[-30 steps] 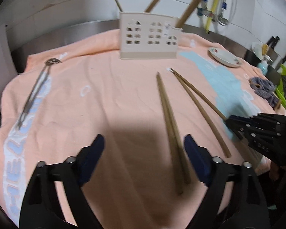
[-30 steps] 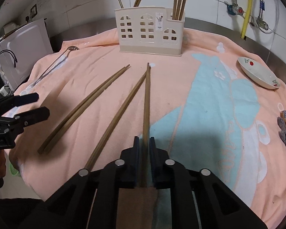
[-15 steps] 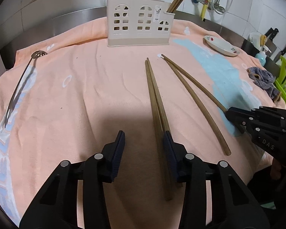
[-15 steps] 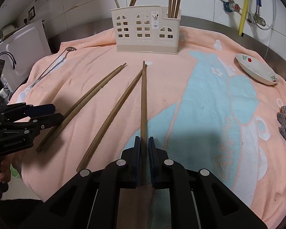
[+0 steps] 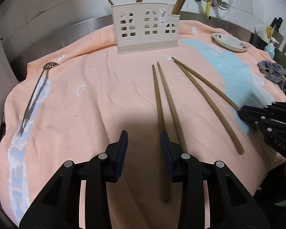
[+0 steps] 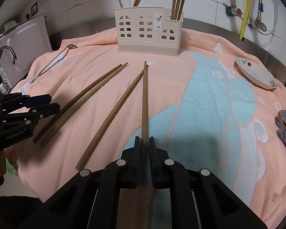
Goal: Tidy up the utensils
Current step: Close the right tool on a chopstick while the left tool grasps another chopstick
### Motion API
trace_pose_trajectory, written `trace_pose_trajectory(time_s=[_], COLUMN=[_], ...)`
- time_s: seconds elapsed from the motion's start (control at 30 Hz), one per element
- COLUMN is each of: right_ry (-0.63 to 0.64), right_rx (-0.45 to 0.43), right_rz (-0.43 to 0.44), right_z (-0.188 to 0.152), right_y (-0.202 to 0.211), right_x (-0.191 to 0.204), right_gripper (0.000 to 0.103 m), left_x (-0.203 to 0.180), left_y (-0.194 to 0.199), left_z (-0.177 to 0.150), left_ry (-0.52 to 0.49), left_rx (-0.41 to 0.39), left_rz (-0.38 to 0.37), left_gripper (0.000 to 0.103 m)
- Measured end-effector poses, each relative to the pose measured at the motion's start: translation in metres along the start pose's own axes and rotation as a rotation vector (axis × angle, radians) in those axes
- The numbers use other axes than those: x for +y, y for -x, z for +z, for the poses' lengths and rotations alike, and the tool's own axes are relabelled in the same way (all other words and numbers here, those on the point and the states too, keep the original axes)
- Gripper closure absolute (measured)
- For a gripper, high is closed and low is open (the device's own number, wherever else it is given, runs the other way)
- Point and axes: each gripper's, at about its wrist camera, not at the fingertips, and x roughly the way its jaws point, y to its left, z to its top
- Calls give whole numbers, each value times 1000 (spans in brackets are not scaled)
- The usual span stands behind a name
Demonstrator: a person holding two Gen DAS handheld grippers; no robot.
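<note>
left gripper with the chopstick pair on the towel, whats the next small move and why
Probably shift the left gripper slightly right before it finishes closing. Its jaws are closing on bare towel, and the chopstick pair runs along and under its right finger, not between the pads. The right gripper is already shut on its own chopstick.

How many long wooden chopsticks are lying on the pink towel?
4. Two lie side by side by the left gripper, at about and. One lies alone. One is pinched in the right gripper. More stand in the holder.
</note>
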Motion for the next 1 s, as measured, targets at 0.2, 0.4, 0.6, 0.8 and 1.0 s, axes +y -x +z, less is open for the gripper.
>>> trace_pose_trajectory(time_s=[0.2, 0.4, 0.6, 0.8, 1.0], right_ry=[4, 0, -1, -5, 9], right_rx=[-6, -8, -20, -30, -77], right_rz=[-5, -2, -7, -11, -14], right_z=[-1, -1, -1, -3, 6], right_y=[0, 0, 0, 2, 20], right_x=[1, 0, 1, 1, 1], right_gripper=[94, 94, 94, 96, 97], left_x=[-14, -13, -19, -20, -7], left_y=[0, -7, -9, -9, 1], left_z=[-4, -7, -6, -4, -1], left_ry=[-12, 4, -10, -9, 8], left_rx=[-1, 17, 5, -1, -16], left_rz=[-48, -56, -50, -57, -65], left_gripper=[72, 85, 89, 93, 97])
